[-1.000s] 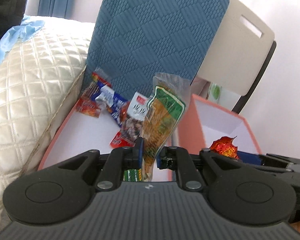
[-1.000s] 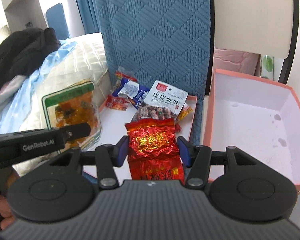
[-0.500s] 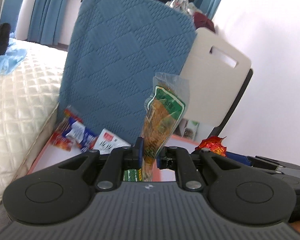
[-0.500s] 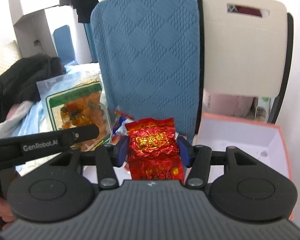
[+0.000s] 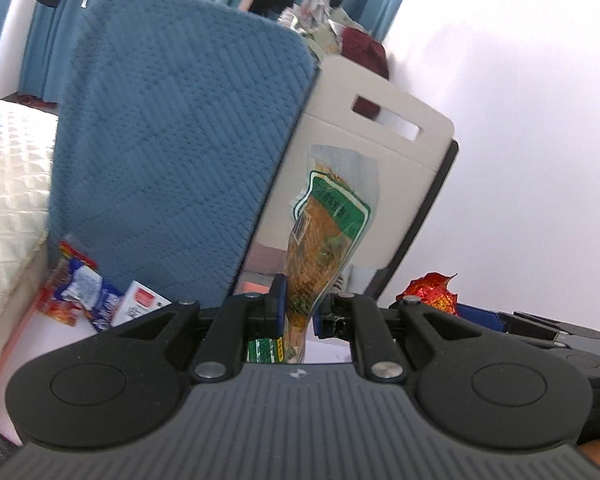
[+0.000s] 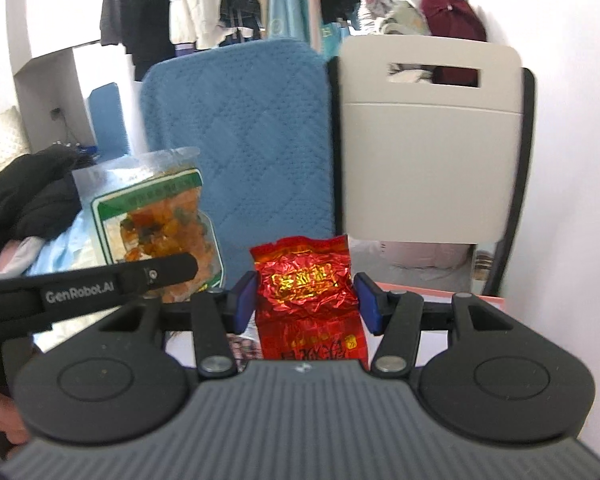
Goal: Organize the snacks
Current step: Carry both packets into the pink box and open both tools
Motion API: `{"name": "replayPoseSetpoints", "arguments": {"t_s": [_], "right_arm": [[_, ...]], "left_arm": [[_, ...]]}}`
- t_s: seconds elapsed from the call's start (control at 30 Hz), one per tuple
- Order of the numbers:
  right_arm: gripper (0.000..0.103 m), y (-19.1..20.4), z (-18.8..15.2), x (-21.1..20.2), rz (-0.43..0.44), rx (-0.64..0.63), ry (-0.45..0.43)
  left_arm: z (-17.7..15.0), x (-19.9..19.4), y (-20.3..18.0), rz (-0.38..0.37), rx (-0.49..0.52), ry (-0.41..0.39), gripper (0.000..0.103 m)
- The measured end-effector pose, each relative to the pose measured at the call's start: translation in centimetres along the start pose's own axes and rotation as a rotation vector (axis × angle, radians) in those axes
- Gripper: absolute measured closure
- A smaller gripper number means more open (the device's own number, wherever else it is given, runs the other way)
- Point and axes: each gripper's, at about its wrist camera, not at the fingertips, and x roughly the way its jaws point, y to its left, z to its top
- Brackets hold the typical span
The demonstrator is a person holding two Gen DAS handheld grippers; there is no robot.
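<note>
Before blue chair back [image 6: 236,140], left gripper [image 5: 298,312] pinching orange snack bag [image 5: 324,232], right gripper [image 6: 306,304] clamping red packet [image 6: 306,292].

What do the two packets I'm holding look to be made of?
Red packet: likely metallic foil, glossy and sharply creased. Green-labelled packet: thin clear plastic film, since the orange contents show through; its top edge looks heat-sealed.

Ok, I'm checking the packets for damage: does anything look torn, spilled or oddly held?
Nothing torn or spilled. The red foil packet in the right claw is crumpled. The left claw pinches the clear orange snack bag low down, so it stands tall and leans.
</note>
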Motion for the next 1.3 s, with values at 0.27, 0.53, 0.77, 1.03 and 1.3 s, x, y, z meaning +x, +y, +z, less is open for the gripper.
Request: {"name": "replayPoseSetpoints", "arguments": {"t_s": [0.27, 0.53, 0.77, 1.03, 1.3], "right_arm": [[0.048, -5.6, -2.9, 2.0, -0.059, 0.077, 0.075], [0.048, -10.6, -6.7, 6.3, -0.077, 0.159, 0.196], [0.048, -13.4, -9.9, 10.2, -0.099, 0.19, 0.287], [0.048, -15.5, -12.9, 12.6, -0.111, 0.225, 0.352], [0.046, -16.2, -13.8, 12.5, -0.143, 0.238, 0.368]], "left_arm": [[-3.7, 6.2, -2.6, -0.024, 0.013, 0.12, 0.088], [-8.4, 12.1, -4.2, -0.016, 0.018, 0.249, 0.088], [-11.4, 15.5, -4.1, -0.003, 0.0, 0.327, 0.088], [-13.0, 17.0, -3.8, 0.018, 0.004, 0.368, 0.088], [-12.5, 16.5, -3.3, 0.062, 0.011, 0.367, 0.044]]}}
